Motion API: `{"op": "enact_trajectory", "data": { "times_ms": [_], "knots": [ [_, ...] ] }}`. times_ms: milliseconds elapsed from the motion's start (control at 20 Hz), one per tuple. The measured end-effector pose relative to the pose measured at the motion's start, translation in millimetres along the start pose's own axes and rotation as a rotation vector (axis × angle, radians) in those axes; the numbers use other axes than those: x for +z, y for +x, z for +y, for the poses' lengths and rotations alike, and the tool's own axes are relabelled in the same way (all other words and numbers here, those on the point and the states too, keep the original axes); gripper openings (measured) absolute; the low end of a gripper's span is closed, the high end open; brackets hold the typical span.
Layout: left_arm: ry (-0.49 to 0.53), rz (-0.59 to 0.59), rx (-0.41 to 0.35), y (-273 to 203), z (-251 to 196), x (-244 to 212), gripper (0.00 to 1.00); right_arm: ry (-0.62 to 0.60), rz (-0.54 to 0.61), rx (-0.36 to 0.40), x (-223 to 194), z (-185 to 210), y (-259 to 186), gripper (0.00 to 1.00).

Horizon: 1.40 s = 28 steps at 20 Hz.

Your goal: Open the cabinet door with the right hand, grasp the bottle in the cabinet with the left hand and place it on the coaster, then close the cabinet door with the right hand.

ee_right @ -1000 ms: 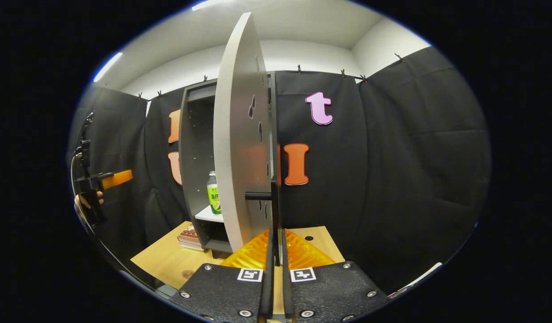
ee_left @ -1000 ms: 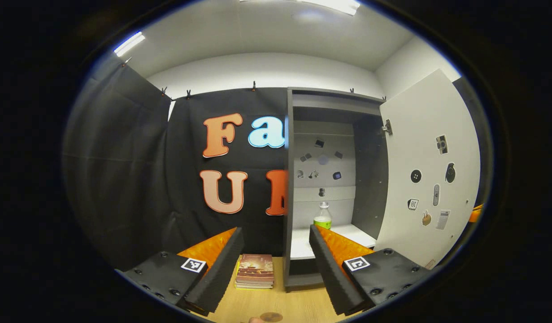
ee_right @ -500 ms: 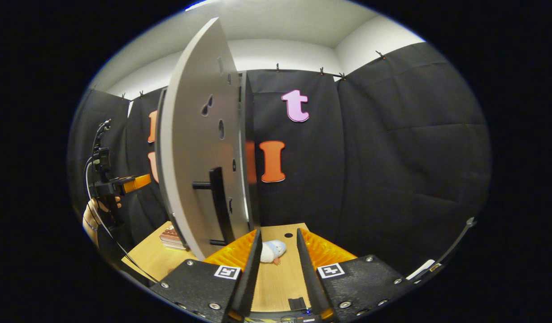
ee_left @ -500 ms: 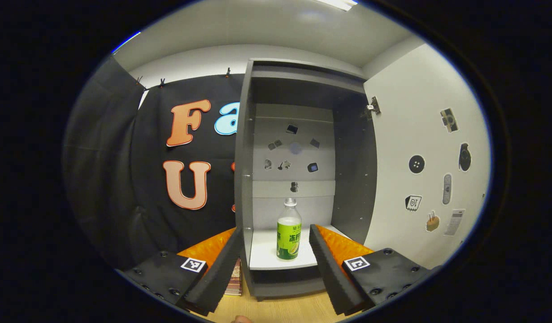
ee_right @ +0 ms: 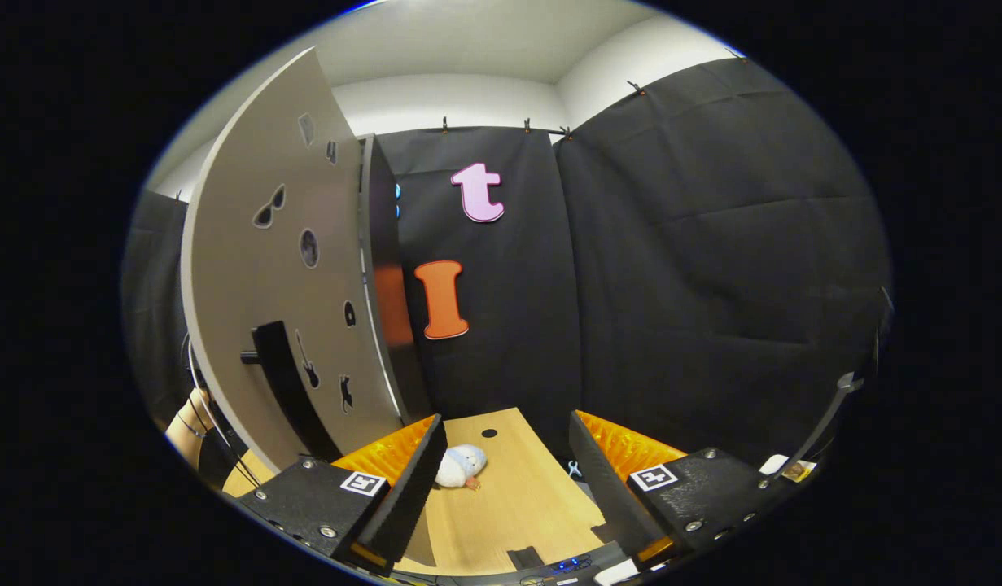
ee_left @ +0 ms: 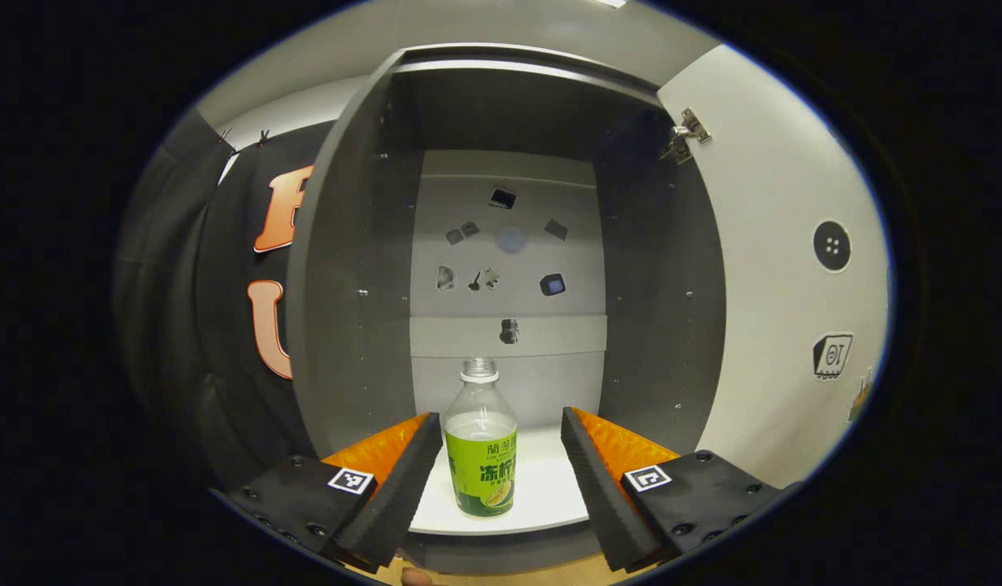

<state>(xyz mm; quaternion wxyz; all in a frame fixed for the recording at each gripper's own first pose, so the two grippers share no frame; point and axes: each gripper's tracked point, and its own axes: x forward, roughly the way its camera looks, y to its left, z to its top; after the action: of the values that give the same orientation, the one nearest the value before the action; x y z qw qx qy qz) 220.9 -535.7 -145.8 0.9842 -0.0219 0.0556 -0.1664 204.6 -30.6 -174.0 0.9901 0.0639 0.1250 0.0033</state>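
Note:
In the left gripper view a clear bottle (ee_left: 481, 443) with a green label and white cap stands upright on the white shelf (ee_left: 541, 496) of the open grey cabinet (ee_left: 350, 285). My left gripper (ee_left: 501, 476) is open, and the bottle stands between its fingers without touching them, nearer the left one. The white cabinet door (ee_left: 781, 268) stands swung open on the right. In the right gripper view the same door (ee_right: 277, 301) shows its outer face with a dark handle (ee_right: 282, 382). My right gripper (ee_right: 507, 480) is open, off the handle, over the wooden table (ee_right: 509, 505).
A small pale soft toy (ee_right: 460, 466) lies on the table just beyond my right gripper's left finger. A round hole (ee_right: 489, 433) sits in the tabletop farther back. Black cloth walls close the booth. A person's arm (ee_right: 187, 427) shows behind the door's lower edge.
My left gripper moved forward to the cabinet, bringing the bottle between its fingers. My right gripper, shut on the door handle a second ago, let go, opened wide and swung right, away from the door.

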Motion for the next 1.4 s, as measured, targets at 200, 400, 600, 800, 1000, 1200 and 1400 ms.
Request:
{"op": "enact_trajectory", "data": {
  "times_ms": [200, 400, 600, 800, 1000, 1200, 1400],
  "knots": [
    [0.009, 0.003, 0.027, 28.5, 7.0, -9.9, 0.98, 0.007, -0.003, -0.034, 0.7, -12.5, 7.8, 0.93],
    [-0.035, 0.045, 0.04, 44.3, 14.7, -26.9, 0.96, 0.004, 0.011, -0.042, -5.2, -17.0, 16.8, 0.94],
    [-0.05, 0.091, 0.027, 46.2, 15.0, -40.6, 0.97, -0.002, 0.024, -0.032, -10.2, -11.9, 25.7, 0.94],
    [-0.072, 0.089, -0.003, 31.3, 15.9, -36.2, 0.81, -0.006, 0.024, -0.026, -11.0, -8.8, 30.0, 0.94],
    [-0.065, 0.085, 0.001, -1.8, 28.4, -33.1, 0.8, -0.009, 0.011, -0.004, -8.1, -1.8, 30.8, 0.93],
    [-0.053, 0.094, 0.019, -43.4, 46.9, -37.7, 0.81, -0.011, 0.003, 0.018, -6.2, 5.3, 29.0, 0.93],
    [-0.036, 0.1, 0.05, -82.1, 71.5, -50.8, 0.81, -0.011, -0.003, 0.039, -7.1, 14.4, 23.5, 0.94]
  ]
}}
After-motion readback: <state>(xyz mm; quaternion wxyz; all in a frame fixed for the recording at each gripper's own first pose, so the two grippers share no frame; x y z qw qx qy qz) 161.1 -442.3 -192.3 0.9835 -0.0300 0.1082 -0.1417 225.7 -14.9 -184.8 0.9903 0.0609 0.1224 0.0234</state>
